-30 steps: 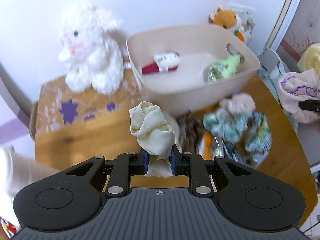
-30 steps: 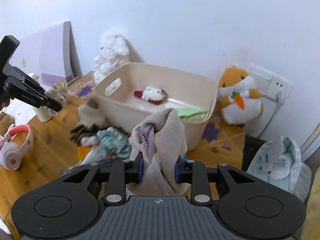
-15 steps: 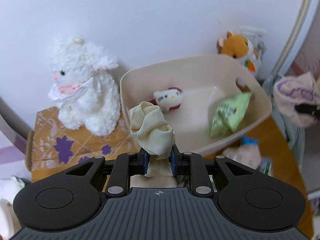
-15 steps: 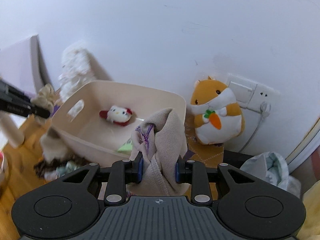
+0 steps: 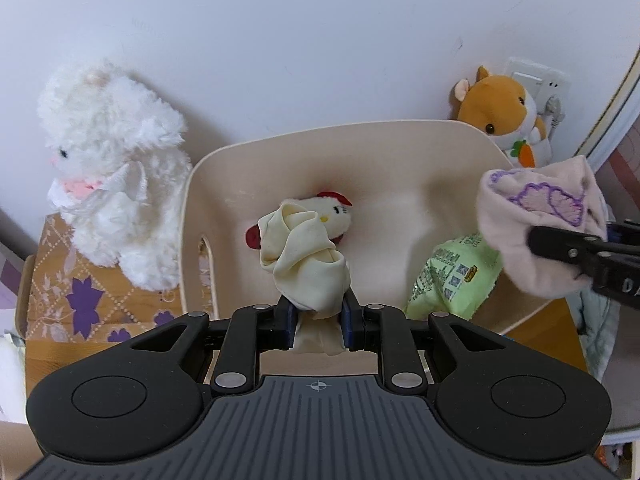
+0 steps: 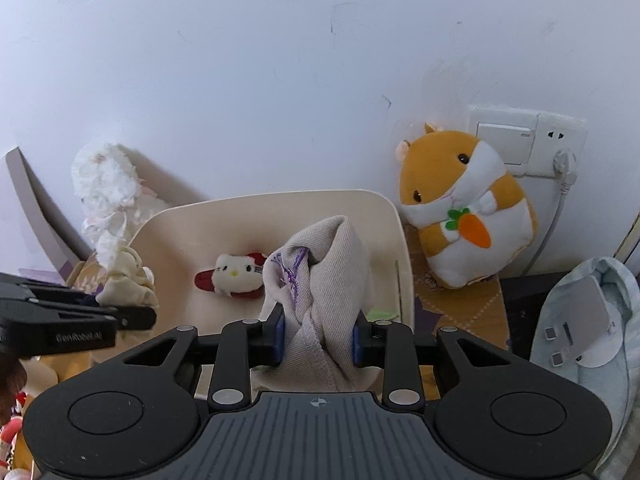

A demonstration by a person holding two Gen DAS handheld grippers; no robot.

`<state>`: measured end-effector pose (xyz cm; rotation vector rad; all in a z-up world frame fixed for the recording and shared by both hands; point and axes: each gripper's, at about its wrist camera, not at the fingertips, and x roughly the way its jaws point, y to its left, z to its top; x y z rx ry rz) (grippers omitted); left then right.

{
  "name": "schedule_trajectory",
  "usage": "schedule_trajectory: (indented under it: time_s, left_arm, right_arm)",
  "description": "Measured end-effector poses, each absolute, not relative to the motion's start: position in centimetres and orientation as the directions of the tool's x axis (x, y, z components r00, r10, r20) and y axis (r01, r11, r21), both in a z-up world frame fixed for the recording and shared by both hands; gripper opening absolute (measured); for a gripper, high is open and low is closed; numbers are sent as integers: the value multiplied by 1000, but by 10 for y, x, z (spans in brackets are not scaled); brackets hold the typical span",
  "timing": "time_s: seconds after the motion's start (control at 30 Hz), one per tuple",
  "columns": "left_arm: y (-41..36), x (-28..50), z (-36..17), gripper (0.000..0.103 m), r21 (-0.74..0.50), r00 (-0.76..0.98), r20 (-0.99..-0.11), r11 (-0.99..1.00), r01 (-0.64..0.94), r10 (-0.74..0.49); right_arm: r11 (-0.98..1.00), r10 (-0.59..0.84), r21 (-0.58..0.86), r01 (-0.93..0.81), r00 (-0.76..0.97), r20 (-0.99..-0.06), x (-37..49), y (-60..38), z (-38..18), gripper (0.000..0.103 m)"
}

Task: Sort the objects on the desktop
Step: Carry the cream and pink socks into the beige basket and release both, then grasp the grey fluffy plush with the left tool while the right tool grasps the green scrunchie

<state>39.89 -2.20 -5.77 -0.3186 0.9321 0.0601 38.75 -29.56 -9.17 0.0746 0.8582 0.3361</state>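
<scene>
Cream knit, soft and knotted: bundled cream sock pinched in left gripper, jaws narrow on the bundle, poised over near wall of beige plastic bin. Pinkish ribbed sock with purple embroidery clamped in right gripper, jaws slightly wider, also above the bin, toward its right side.

Already in bin: small white cat plush with red bow, crinkly green snack packet. Smooth, rounded bin walls, slot handle on the left wall.

Outside bin: fluffy white lamb plush on patterned tissue box; orange hamster plush with felt carrot against wall, just right of bin.

Risks, judged:
- Both grippers crowded over 1 bin; right fingers close to packet and left bundle; collision likely if released together.
- Limp cloth may cling to pads or snag, dragging back out on withdrawal.
- Release too near the rim: sock could drape over the wall and slide onto the table.
- Knot may loosen on drop.
</scene>
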Motion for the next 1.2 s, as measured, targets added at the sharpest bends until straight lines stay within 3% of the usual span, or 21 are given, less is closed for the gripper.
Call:
schedule_trajectory:
  time_s: [0.1, 0.23, 0.3, 0.37, 0.4, 0.6, 0.9, 1.2]
  left_arm:
    - [-25, 406, -66, 21, -248, 580, -810, 944, -219, -78]
    - [-29, 412, -73, 23, -232, 567, -822, 942, -243, -56]
    - [-29, 412, -73, 38, -217, 564, -825, 943, -254, -38]
    - [-28, 411, -72, 71, -204, 556, -831, 945, -257, -28]
    - [-27, 409, -71, 73, -201, 567, -823, 945, -257, -21]
    - [-13, 397, -61, 74, -226, 603, -797, 945, -238, -39]
    - [31, 354, -55, 78, -310, 640, -766, 908, -283, -62]
    - [46, 314, -82, 78, -228, 580, -814, 935, -270, -31]
  right_arm:
    - [944, 327, 229, -236, 614, -718, 390, -291, -98, 31]
    - [949, 314, 235, -209, 612, -725, 392, -286, -110, 47]
    - [951, 309, 228, -210, 620, -721, 391, -285, -111, 53]
    - [949, 315, 224, -222, 624, -715, 389, -285, -110, 66]
    - [949, 315, 220, -226, 627, -713, 388, -285, -109, 77]
    - [944, 329, 215, -251, 653, -683, 373, -292, -100, 103]
    - [927, 371, 203, -316, 682, -630, 321, -307, -84, 103]
    - [917, 361, 140, -373, 630, -688, 265, -323, -108, 103]
